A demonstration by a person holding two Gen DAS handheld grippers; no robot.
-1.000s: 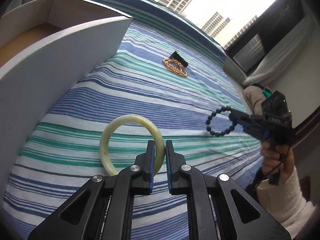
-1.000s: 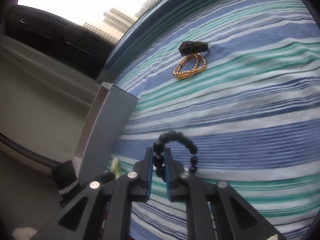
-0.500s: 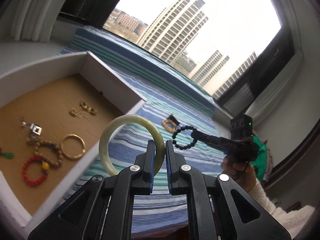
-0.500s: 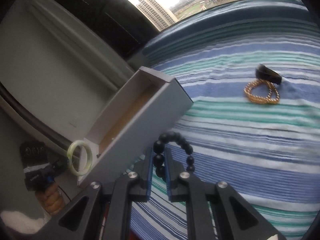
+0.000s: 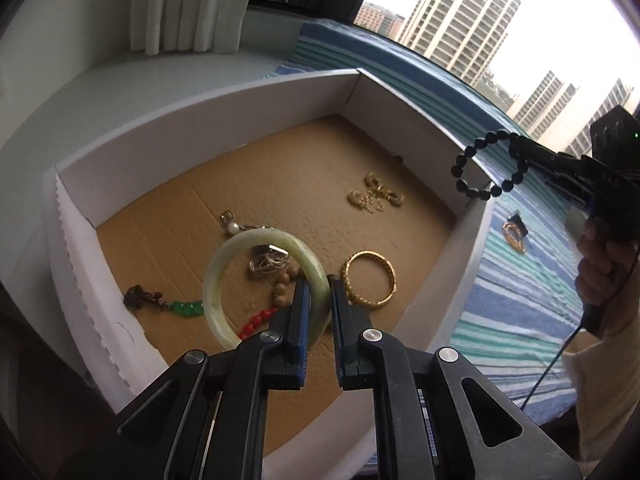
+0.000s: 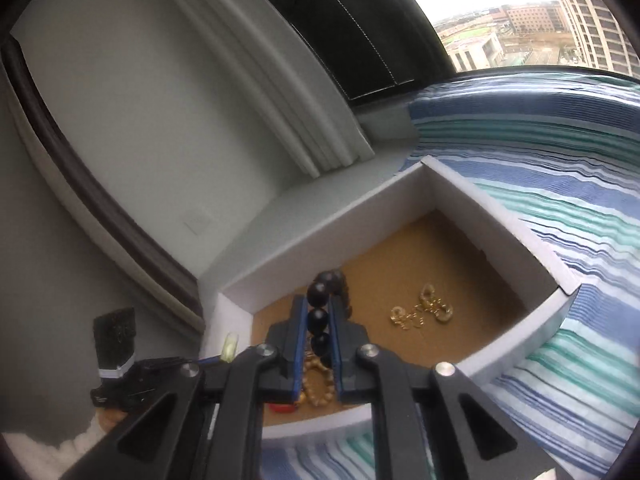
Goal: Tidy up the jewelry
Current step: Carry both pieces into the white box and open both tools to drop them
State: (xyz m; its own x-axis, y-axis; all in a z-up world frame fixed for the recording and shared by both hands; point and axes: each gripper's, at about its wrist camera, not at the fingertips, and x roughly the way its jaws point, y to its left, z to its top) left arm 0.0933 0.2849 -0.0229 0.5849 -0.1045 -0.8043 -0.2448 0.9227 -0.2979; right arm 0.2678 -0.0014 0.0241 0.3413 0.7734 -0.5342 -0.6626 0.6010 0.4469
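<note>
The left gripper (image 5: 319, 292) is closed on a pale green jade bangle (image 5: 256, 248); the fingers (image 5: 301, 312) clamp the ring's lower right arc, and the ring stands out ahead of them over the inside of the box. The right gripper (image 6: 320, 320) is closed on a black bead bracelet (image 6: 320, 312); several beads sit between its fingers (image 6: 296, 332) and the rest of the loop stands out beyond the tips. In the left wrist view the right gripper (image 5: 516, 148) holds that bracelet (image 5: 480, 172) above the right-hand wall of the box.

The white box (image 5: 200, 120) is open-topped with a brown cardboard floor. It rests on a blue, green and white striped bedspread (image 6: 560, 240). Items lying on the box floor:

- a gold bangle (image 5: 368, 280), just right of the left fingers;
- a cluster of small gold pieces (image 5: 374, 198), toward the far right corner;
- a red bead bracelet (image 5: 258, 320) and a string of brown wooden beads (image 5: 282, 292), seen through and beside the jade bangle;
- a green pendant (image 5: 184, 307) near the left wall;
- a silver tangle (image 5: 266, 264) and a pearl piece (image 5: 231, 224), whose details cannot be told.

Outside the box, a gold bead bracelet (image 5: 513, 236) lies on the bedspread touching a small black object (image 5: 519, 222). A hand (image 5: 600, 276) grips the handle of the right gripper.
</note>
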